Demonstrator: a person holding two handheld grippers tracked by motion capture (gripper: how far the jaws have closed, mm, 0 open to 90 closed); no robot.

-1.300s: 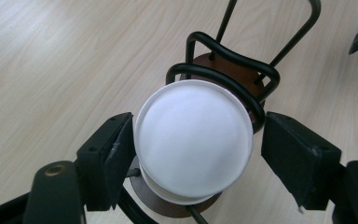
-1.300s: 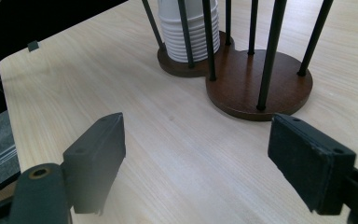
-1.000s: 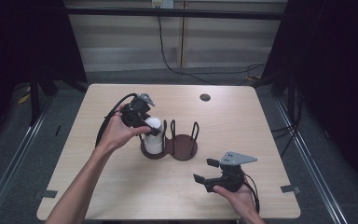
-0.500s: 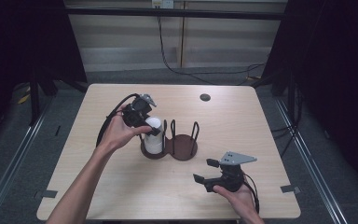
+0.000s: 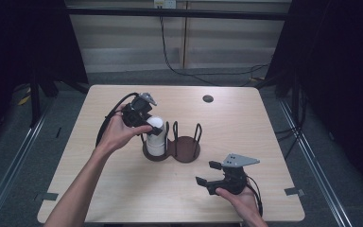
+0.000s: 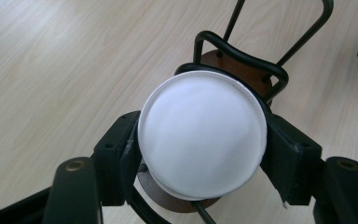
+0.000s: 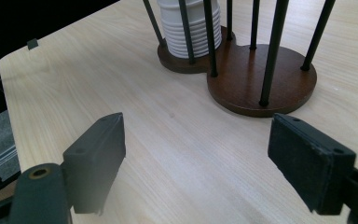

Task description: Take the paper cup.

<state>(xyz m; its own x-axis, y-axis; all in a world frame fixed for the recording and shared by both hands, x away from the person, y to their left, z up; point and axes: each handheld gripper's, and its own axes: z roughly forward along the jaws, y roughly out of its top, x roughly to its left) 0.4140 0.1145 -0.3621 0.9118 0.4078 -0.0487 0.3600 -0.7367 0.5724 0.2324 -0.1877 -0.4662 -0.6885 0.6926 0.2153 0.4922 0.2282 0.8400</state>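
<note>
While the left gripper [image 6: 200,154] has just been closing its jaws, the pads now press both sides of the white cup stack [image 6: 203,140], which stands upside down in the left ring of the wooden holder [image 5: 185,150]. At about four o'clock from the holder on the table [image 5: 264,127], the right gripper [image 7: 196,163] rests with jaws spread wide and nothing between them, pointing toward the holder's empty right ring.

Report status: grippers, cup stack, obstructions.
Left gripper just closed on white cup stack in wire holder. Right gripper open, idle. Holder's posts crowd the stack.
</note>
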